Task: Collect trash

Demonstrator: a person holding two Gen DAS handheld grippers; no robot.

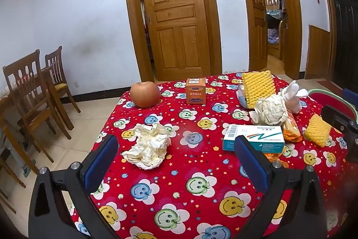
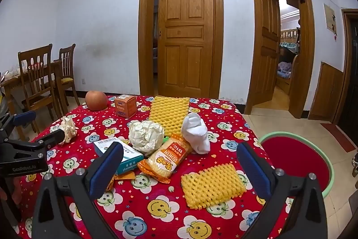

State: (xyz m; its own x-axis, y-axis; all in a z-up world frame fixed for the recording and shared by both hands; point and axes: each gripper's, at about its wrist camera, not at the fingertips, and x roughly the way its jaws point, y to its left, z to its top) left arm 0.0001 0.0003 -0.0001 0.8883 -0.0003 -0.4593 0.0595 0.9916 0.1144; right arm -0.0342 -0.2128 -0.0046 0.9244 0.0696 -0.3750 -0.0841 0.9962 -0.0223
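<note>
On the red smiley tablecloth [image 1: 183, 189] lies a crumpled tissue [image 1: 147, 147], just ahead of my open left gripper [image 1: 176, 158]. A second paper ball [image 2: 146, 137] sits mid-table beside an orange snack packet [image 2: 166, 157], a white sock [image 2: 197, 134] and a teal medicine box [image 2: 122, 155]. A small yellow foam net [image 2: 211, 185] lies between the fingers' line of my open right gripper [image 2: 179, 162], which holds nothing. A bigger foam net [image 2: 169, 114] lies farther back. A red basin with a green rim [image 2: 297, 158] stands off the table's right edge.
An apple [image 1: 145, 94] and a small orange box [image 1: 196, 91] stand at the table's far side. Wooden chairs [image 1: 33, 91] and another table are at the left. Two wooden doors [image 1: 176, 15] lie beyond, one open. The left gripper [image 2: 26, 149] shows at the right view's left edge.
</note>
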